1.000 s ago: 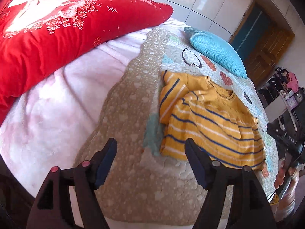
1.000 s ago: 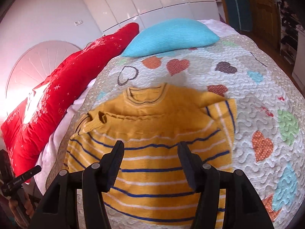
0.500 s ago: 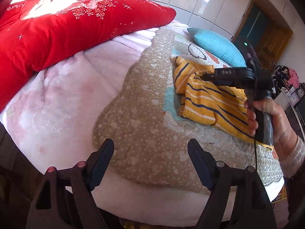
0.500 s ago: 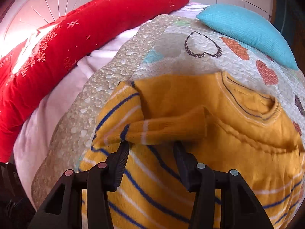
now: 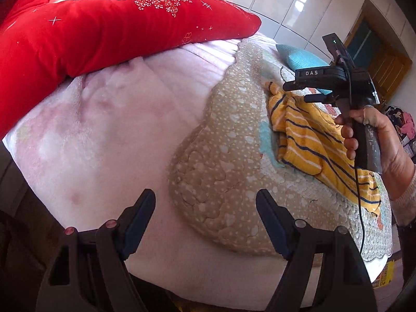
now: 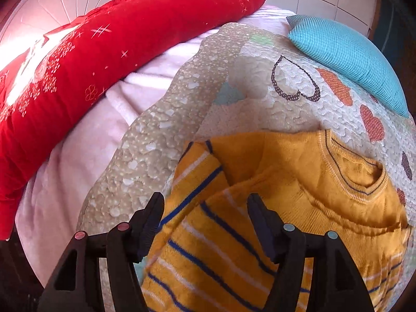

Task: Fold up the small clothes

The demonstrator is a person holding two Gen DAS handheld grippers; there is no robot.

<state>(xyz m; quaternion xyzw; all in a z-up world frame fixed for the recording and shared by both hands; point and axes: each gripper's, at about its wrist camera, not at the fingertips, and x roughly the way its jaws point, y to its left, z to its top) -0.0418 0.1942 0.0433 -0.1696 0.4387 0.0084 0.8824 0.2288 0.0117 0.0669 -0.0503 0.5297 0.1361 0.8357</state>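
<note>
A small yellow sweater (image 6: 273,208) with blue and white stripes lies on the heart-patterned quilt (image 6: 254,96), its left sleeve folded across the chest. My right gripper (image 6: 205,208) is open, its jaws spread just above the folded sleeve and left shoulder. In the left wrist view the sweater (image 5: 306,140) lies at the right, with the hand-held right gripper (image 5: 335,78) over it. My left gripper (image 5: 205,202) is open and empty, low at the bed's near edge, well left of the sweater.
A red quilted cover (image 5: 91,26) lies along the far left of the bed. A pink blanket (image 5: 109,119) lies under the quilt. A turquoise pillow (image 6: 348,57) sits beyond the sweater's collar. White cupboards and a wooden door (image 5: 384,62) stand behind.
My right gripper has moved left over the sweater to its folded left sleeve. My left gripper has drawn back and left to the bed's edge. Both stay open.
</note>
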